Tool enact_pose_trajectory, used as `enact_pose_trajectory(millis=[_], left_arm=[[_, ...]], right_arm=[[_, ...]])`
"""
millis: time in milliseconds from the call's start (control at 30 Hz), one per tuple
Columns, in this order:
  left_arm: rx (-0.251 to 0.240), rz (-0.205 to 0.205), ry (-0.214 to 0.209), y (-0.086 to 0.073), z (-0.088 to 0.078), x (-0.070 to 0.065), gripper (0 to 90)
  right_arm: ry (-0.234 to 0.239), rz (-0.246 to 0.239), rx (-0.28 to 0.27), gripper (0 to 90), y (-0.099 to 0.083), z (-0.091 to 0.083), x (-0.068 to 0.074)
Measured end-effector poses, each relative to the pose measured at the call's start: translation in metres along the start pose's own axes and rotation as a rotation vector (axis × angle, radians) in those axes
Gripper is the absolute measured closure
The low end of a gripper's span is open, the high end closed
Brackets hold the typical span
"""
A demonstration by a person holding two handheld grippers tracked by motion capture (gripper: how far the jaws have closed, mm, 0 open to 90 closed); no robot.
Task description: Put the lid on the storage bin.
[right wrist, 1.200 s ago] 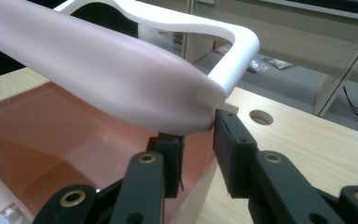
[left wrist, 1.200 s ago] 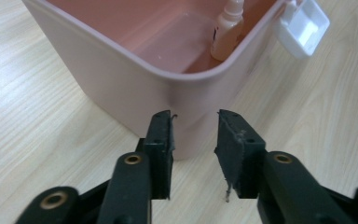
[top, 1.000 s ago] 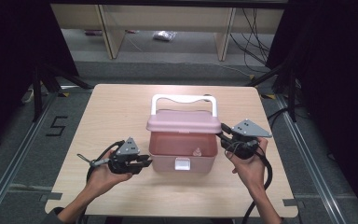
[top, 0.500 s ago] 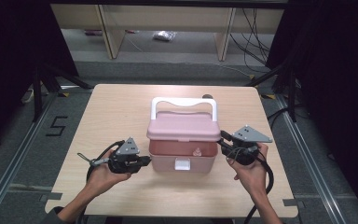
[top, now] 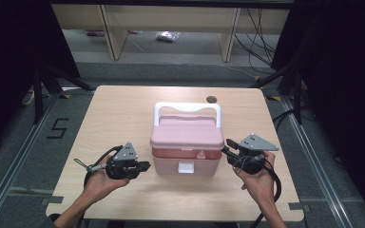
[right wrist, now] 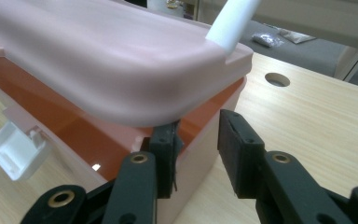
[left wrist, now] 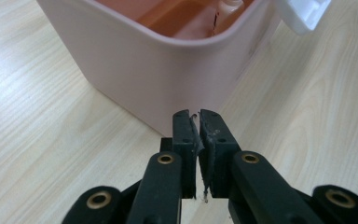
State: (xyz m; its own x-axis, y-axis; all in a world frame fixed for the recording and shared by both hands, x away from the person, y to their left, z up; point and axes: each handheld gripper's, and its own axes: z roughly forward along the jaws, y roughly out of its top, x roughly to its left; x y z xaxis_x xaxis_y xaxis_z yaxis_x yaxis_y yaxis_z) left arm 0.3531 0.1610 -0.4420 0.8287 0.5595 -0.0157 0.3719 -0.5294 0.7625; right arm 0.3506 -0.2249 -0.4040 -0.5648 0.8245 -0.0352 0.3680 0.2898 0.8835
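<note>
The jaws of the right gripper [right wrist: 196, 154] stand released at the box's [top: 185, 161] right end, one under the nearly shut lid [right wrist: 98, 65], while the left gripper [left wrist: 196, 135], clenched empty, points at the box's left wall mid-worktop [top: 123, 114].

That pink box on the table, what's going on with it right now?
A person holds a gripper in each hand on either side of a pink box with a white handle. The right gripper is open, with one of its fingers under the edge of the lid, which sits slightly raised above the rim. The left gripper is shut against the box's side. The white latch hangs unfastened.
</note>
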Motion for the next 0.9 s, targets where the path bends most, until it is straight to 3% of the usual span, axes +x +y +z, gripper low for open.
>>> enact_pose_trajectory(millis=[33, 67, 133, 367, 433, 467, 500, 533, 600, 633, 667, 767, 833, 900], left_arm=[[0.0, -0.001, 0.004, -0.001, -0.001, 0.0, 84.2], [0.0, -0.001, -0.001, -0.003, -0.002, 0.0, 84.1], [-0.007, -0.013, 0.005, -0.005, -0.004, -0.001, 83.7], [0.003, -0.01, 0.002, -0.011, -0.01, -0.002, 82.5], [0.006, -0.013, 0.016, -0.013, -0.011, -0.002, 81.2], [0.002, -0.013, 0.003, -0.014, -0.011, -0.002, 80.3], [-0.019, -0.037, 0.006, -0.015, -0.01, -0.004, 79.5], [0.004, -0.017, 0.008, -0.016, -0.012, -0.003, 78.9], [0.001, -0.021, 0.012, -0.017, -0.012, -0.002, 78.7], [0.001, -0.019, 0.012, -0.018, -0.012, -0.002, 78.4], [0.004, -0.02, 0.013, -0.019, -0.012, -0.002, 78.2], [-0.011, -0.044, 0.008, -0.021, -0.011, -0.004, 76.9], [0.004, -0.029, 0.011, -0.022, -0.012, -0.002, 75.1], [0.007, -0.029, 0.006, -0.024, -0.013, -0.002, 74.0]], right_arm=[[-0.007, 0.028, 0.007, 67.4, -0.001, -0.001, 0.002], [-0.004, 0.0, -0.002, 67.2, -0.002, -0.001, -0.001], [-0.002, 0.02, 0.008, 66.9, -0.004, -0.003, -0.001], [0.007, 0.007, 0.012, 66.3, -0.009, -0.001, -0.002], [-0.005, 0.005, 0.013, 65.9, -0.009, -0.002, -0.002], [-0.012, -0.003, 0.008, 65.6, -0.01, -0.002, -0.003], [-0.008, 0.038, 0.024, 65.5, -0.011, -0.003, 0.0], [-0.006, 0.005, 0.016, 65.4, -0.011, -0.002, -0.003], [-0.001, 0.006, 0.035, 65.1, -0.013, -0.003, -0.004], [-0.007, 0.042, 0.048, 65.0, -0.014, -0.004, -0.002], [-0.009, 0.007, 0.042, 64.8, -0.015, -0.003, -0.005], [-0.013, 0.008, 0.046, 64.2, -0.016, -0.003, -0.007], [-0.017, 0.03, 0.05, 63.9, -0.017, -0.004, -0.006], [-0.027, 0.01, 0.04, 63.7, -0.017, -0.004, -0.007]])
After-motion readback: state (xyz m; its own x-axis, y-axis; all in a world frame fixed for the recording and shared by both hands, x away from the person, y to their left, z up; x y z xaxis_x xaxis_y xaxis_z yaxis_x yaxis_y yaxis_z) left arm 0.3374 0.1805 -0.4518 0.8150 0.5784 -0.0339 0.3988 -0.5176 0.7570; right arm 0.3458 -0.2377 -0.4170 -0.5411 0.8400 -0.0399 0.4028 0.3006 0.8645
